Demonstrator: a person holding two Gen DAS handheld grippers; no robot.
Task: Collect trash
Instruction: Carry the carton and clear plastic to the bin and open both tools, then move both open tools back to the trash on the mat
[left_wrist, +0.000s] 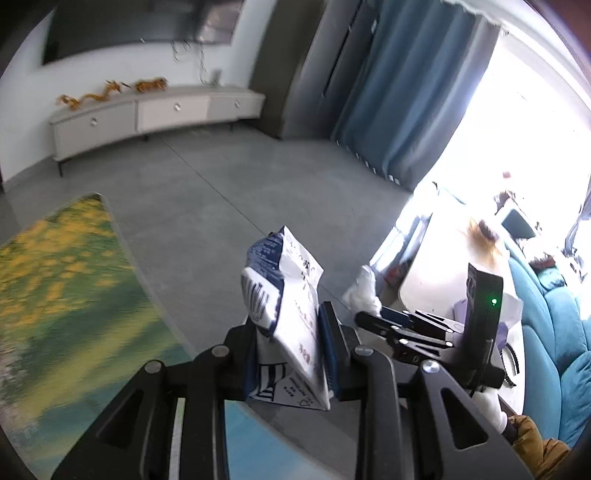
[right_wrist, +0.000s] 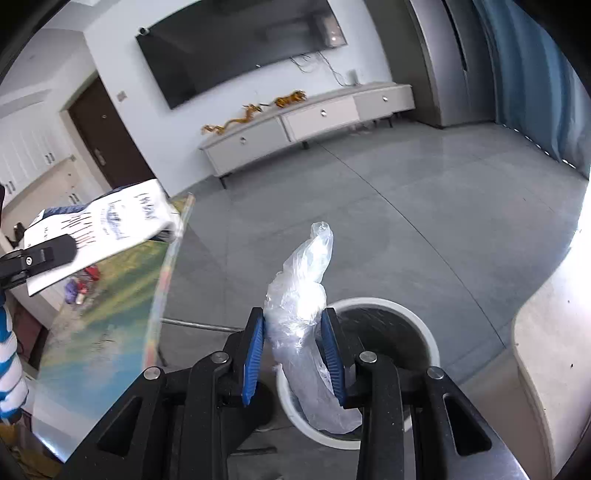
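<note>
Trash: two pieces, one per gripper. My left gripper (left_wrist: 291, 343) is clamped on a white-and-navy printed wrapper (left_wrist: 284, 295), which stands upright between the pads, top end above the fingertips, bottom corner hanging below them. It's in the air over the grey floor (left_wrist: 221, 192), just right of the glass table edge (left_wrist: 155, 295). From the right wrist view the same wrapper (right_wrist: 107, 229) shows at far left, with one black finger of the left gripper (right_wrist: 40, 254) across it.

My right gripper (right_wrist: 295, 343) is clamped on a crumpled clear plastic bag (right_wrist: 303, 295). The blue pads (right_wrist: 255, 347) squeeze its middle; the twisted top sticks up past the fingertips and the lower end hangs down inside the white bin (right_wrist: 424, 332). The bin sits on the floor directly below and ahead of the right gripper, dark inside, rim round. I can't tell whether the bag touches the inner wall.

From the left wrist view, the right gripper (left_wrist: 373, 317) is beside mine, the bag (left_wrist: 364, 291) poking up from it.
</note>
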